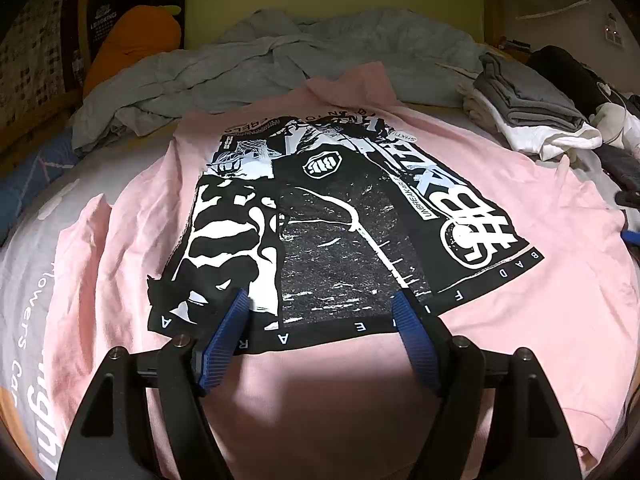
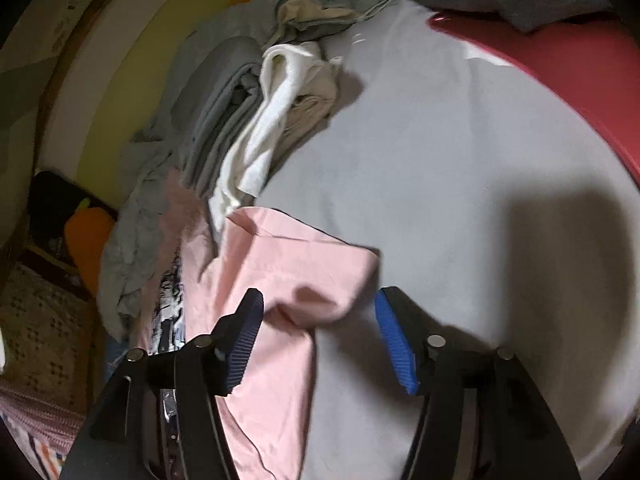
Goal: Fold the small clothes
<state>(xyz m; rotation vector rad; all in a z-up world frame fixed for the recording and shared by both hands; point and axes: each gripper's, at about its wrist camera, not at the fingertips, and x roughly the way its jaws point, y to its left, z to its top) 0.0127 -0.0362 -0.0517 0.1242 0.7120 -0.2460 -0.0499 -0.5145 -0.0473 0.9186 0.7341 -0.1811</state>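
A pink T-shirt (image 1: 520,208) with a big black-and-white print lies spread flat on the grey bed sheet (image 1: 24,264). My left gripper (image 1: 320,300) is open and empty, hovering over the shirt's near end, blue pads above the print's lower edge. In the right wrist view one pink sleeve (image 2: 296,264) of the shirt lies on the sheet (image 2: 440,160). My right gripper (image 2: 318,300) is open and empty just above the sleeve's end, its left pad over the pink cloth and its right pad over bare sheet.
A stack of folded grey and white clothes (image 1: 532,112) sits at the bed's far right, also in the right wrist view (image 2: 256,128). A crumpled grey blanket (image 1: 256,60) lies behind the shirt. An orange plush (image 1: 132,40) sits far left. A red object (image 2: 580,76) is at right.
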